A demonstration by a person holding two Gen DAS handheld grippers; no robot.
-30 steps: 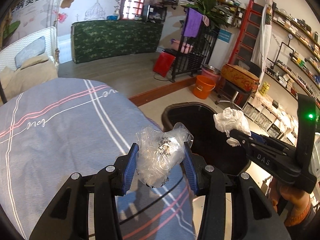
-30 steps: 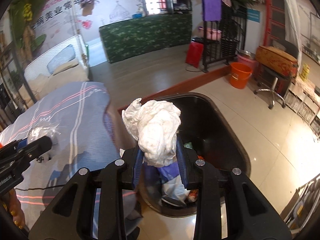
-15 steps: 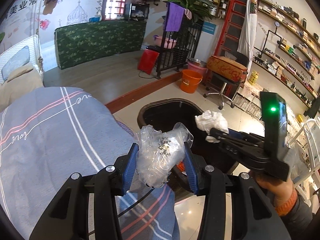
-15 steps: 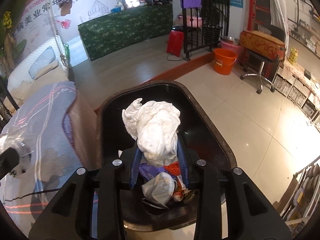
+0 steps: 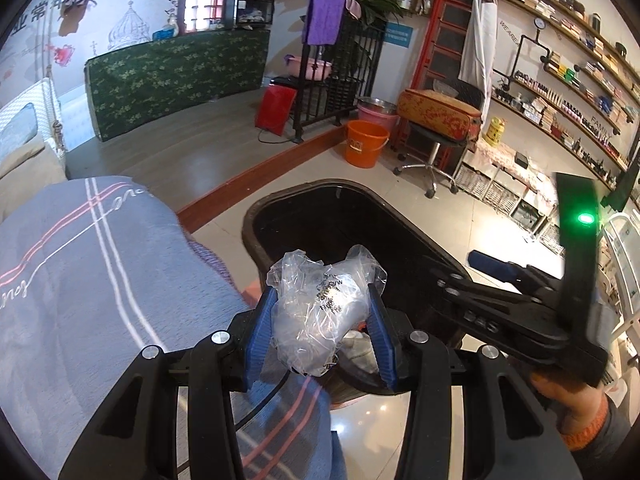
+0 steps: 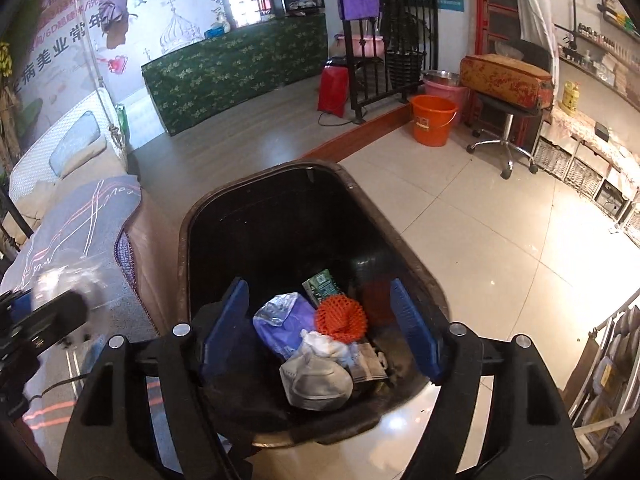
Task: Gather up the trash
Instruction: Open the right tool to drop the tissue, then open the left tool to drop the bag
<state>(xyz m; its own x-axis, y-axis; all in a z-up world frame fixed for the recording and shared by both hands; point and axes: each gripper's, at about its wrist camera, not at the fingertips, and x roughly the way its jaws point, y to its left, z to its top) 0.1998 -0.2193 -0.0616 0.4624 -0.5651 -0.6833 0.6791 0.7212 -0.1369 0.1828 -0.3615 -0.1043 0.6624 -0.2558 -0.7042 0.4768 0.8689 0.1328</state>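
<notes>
Trash: a crumpled clear plastic wrapper [image 5: 320,316] with black printing is clamped between the blue pads [image 5: 258,334] of the left gripper [image 5: 319,330], whose jaws stand partly closed and press on both sides of it. The wrapper sits above the near left rim of the black bin [image 5: 256,216], over the edge where the bin meets the striped grey-blue bedcover [image 5: 80,280].

The right gripper [image 6: 320,328] points down into the bin [image 6: 188,240]. Its jaws have just been opening and now stand wide apart, with nothing between the blue pads [image 6: 416,332]. In the left wrist view the same tool [image 5: 520,304] reaches over the bin's right side, a hand [image 5: 568,404] gripping its handle and a green light [image 5: 585,219] lit on its body.

On the bin floor lie a grey-white face mask [image 6: 316,380], a wad of white tissue [image 6: 324,346], an orange foam net [image 6: 340,318], a purple plastic bag [image 6: 280,320] and a small green packet [image 6: 322,286]. The tissue rests among the other items, touching the mask and just beside the net.

The bin stands on pale floor tiles [image 6: 500,240], its left side close against the bed. Farther off are an orange bucket [image 6: 432,120], a stool with chrome legs [image 6: 500,136] and a green patterned counter [image 6: 240,64].
</notes>
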